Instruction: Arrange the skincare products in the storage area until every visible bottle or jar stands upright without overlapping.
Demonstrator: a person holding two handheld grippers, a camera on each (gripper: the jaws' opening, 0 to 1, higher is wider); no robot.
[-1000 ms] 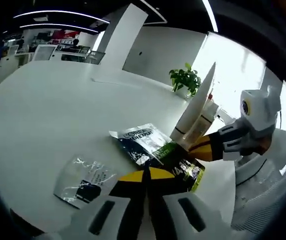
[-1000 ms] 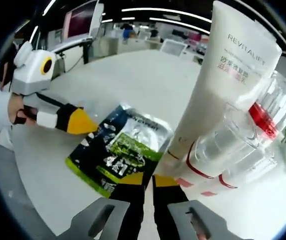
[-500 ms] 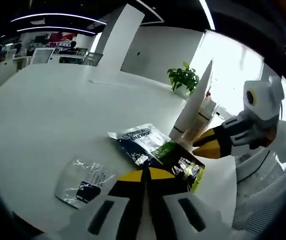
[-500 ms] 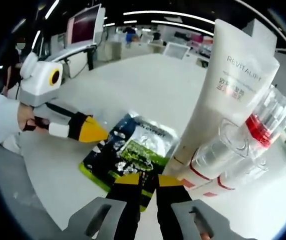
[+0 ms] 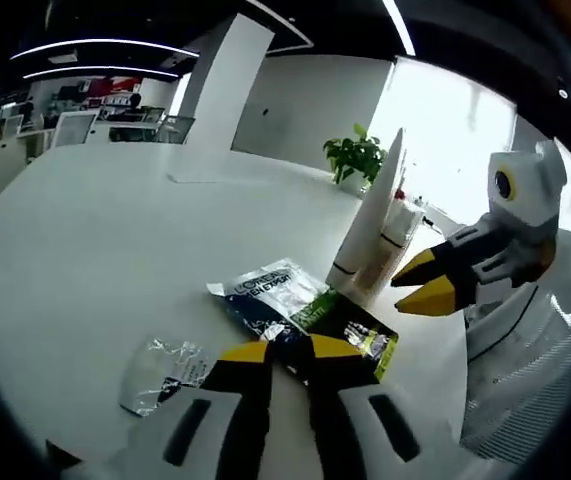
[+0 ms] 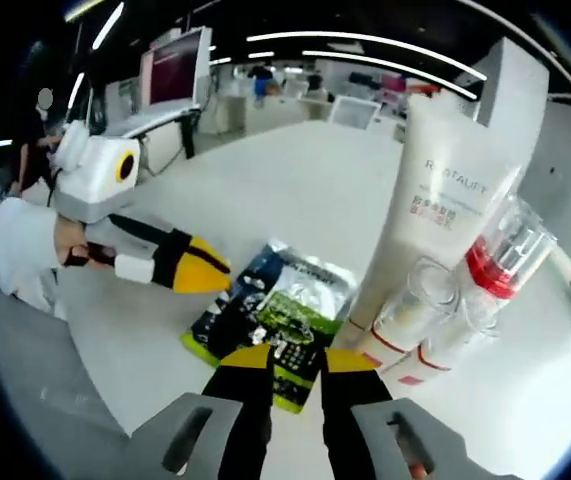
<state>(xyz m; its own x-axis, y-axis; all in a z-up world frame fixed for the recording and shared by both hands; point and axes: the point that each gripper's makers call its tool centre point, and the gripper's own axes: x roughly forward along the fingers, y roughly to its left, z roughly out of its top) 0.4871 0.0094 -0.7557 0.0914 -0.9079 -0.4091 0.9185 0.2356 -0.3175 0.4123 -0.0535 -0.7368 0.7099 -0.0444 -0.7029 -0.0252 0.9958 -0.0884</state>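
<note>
The white tube point(image 6: 435, 225) stands upright on the white table point(image 5: 95, 240), cap down, and serves as the landmark here. Two clear bottles with red bands point(image 6: 465, 300) stand touching its right side in the right gripper view; in the left gripper view the tube point(image 5: 370, 225) rises with the bottles point(image 5: 397, 230) just behind it. Flat against the tube's foot lies a green-and-black sachet point(image 6: 275, 320), overlapping a blue-and-silver sachet point(image 5: 265, 290) that reaches further from the tube. A third, silvery sachet point(image 5: 165, 365) lies well apart from the tube, near the table's front edge beside the left gripper's jaws. Beyond the tube, away from the grippers, the tabletop runs wide and bare toward a potted plant point(image 5: 353, 155); the table edge curves close below both grippers.

The left gripper point(image 5: 283, 352) has its jaws parted by a narrow gap, holding nothing, tips just at the green sachet's near edge; whether they touch it I cannot tell. The right gripper point(image 6: 290, 358) is likewise slightly spread and empty, tips over the same sachet's corner near the tube's foot. In the left gripper view the right gripper's jaws stand open beside the tube
</note>
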